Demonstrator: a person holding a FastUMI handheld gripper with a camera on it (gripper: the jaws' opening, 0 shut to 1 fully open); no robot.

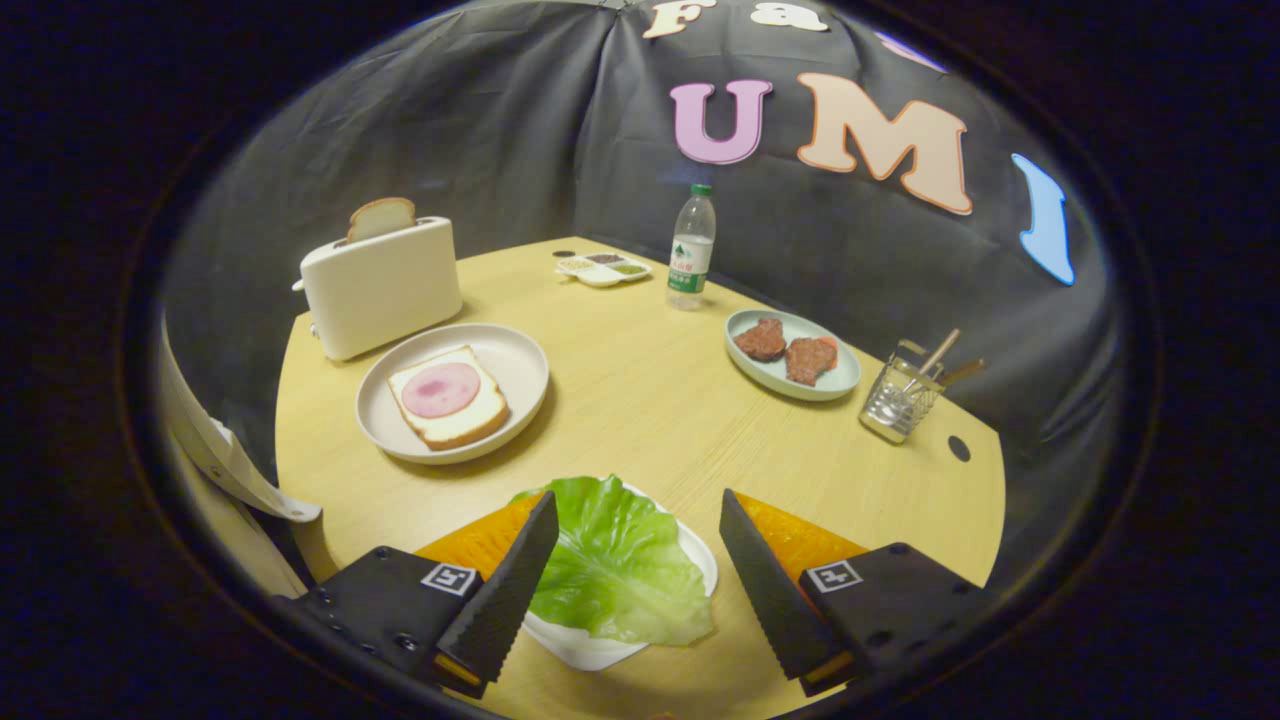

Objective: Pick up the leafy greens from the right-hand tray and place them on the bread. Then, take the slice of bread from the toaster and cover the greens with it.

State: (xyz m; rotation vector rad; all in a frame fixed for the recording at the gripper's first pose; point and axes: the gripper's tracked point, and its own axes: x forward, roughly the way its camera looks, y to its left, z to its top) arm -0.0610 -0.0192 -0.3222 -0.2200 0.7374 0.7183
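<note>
Status: gripper (pixel 638 520) hovers over the near edge of the worktop (pixel 640 400), fingers (pixel 505 590) spread wide, gripping nothing. The greens (pixel 620 565) lie between the fingers on a small white tray (pixel 590 650), one leaf edge hanging over the tray rim toward the right-hand finger. Whether the fingers are above the leaf or level w/ it cannot be told.

Targets: plate (pixel 520 400) beyond the fingers to the left holds bread (pixel 450 400) w/ a pink ham slice (pixel 441 389) on top. Toaster (pixel 380 285) sits just behind that plate, 2nd slice (pixel 381 217) sticking up out of its slot.

Step in hand (judged): approach for pick of greens; nothing placed yet.

Risks:
1. Thin, floppy leaf. Fingers closing too high pinch air; too low and they catch the tray rim and lift or tip the tray along w/ the leaf.
2. Leaf sits off-centre toward the left finger. An uneven close may shove it off the tray instead of pinching it.
3. Weak pinch on one edge: leaf may droop or slip during transfer to the plate.
4. Release on ham: leaf may cling to a finger and drag off, or land half off the bread.
5. Later step: toaster is close to the plate; a careless reach for the slice may knock the plate or shift the greens.

Other items, well apart from the path: bottle (pixel 691 246), meat dish (pixel 792 355), utensil cup (pixel 903 400), divided dish (pixel 603 268).
</note>
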